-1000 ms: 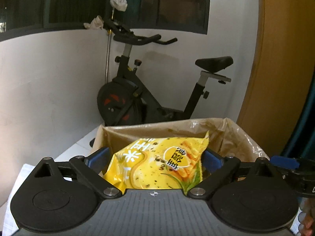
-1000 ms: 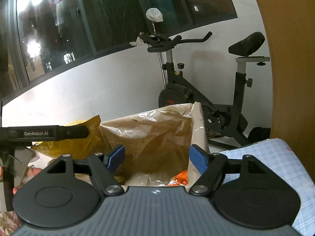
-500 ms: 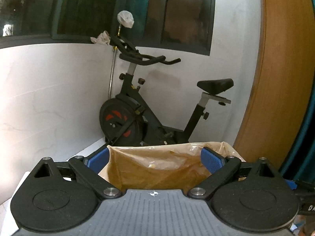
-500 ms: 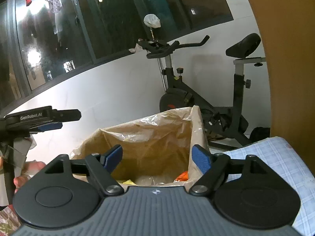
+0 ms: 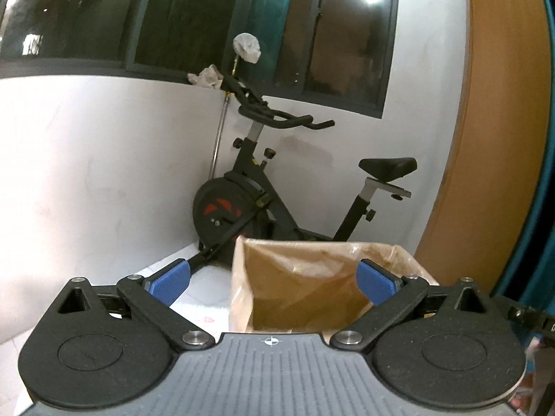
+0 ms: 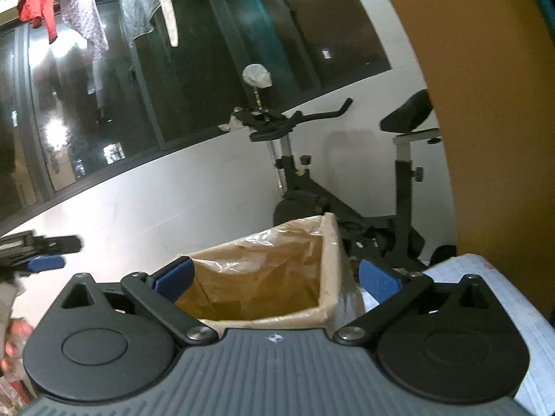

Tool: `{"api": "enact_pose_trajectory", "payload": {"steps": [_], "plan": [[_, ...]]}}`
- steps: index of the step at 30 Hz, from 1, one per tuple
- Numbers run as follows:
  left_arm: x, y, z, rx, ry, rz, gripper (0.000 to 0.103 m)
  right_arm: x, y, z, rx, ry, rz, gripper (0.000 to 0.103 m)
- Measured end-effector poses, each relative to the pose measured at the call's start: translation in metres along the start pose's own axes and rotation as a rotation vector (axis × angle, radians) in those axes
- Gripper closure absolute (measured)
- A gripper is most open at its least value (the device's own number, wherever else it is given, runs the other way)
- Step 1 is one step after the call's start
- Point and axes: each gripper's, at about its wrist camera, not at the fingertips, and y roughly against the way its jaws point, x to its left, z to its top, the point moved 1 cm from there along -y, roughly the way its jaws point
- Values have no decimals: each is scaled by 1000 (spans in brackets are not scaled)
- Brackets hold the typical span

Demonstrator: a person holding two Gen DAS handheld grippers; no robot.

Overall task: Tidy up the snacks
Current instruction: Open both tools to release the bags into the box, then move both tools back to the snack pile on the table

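Observation:
A brown cardboard box lined with clear plastic [image 5: 308, 277] stands open just ahead of my left gripper [image 5: 274, 282], which is open and empty above its near side. The same box [image 6: 263, 284] shows in the right wrist view, in front of my right gripper [image 6: 275, 279], also open and empty. The left gripper's blue fingertip [image 6: 47, 263] shows at the far left of the right wrist view, beside the box. No snack bag shows in either view; the box floor is hidden.
A black exercise bike [image 5: 263, 194] stands against the white wall behind the box. A wooden panel [image 5: 499, 138] rises at the right. A blue checked cloth [image 6: 485, 277] covers the surface right of the box. A hand [image 6: 14, 339] shows at lower left.
One second ago my left gripper held a yellow snack bag over the box; the bag is gone from its jaws. Both grippers have risen and pulled back from the box.

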Motion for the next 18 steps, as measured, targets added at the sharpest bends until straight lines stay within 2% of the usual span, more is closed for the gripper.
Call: {"api": "enact_pose_trajectory", "payload": {"steps": [3, 6, 9, 12, 15, 18], "plan": [[14, 7, -19, 7, 48, 21, 0, -7, 8, -8, -3, -34, 24, 0], [27, 11, -39, 25, 88, 73, 0, -15, 14, -22, -1, -52, -8, 0], [38, 13, -66, 31, 90, 156, 0, -26, 20, -38, 13, -66, -41, 0], [47, 6, -88, 82, 125, 187, 0, -36, 23, -54, 50, -74, -42, 0], [54, -4, -112, 140, 164, 198, 0, -42, 26, -69, 61, -13, -131, 0], [57, -14, -133, 188, 168, 236, 0, -51, 24, -87, 112, 24, -196, 0]]}}
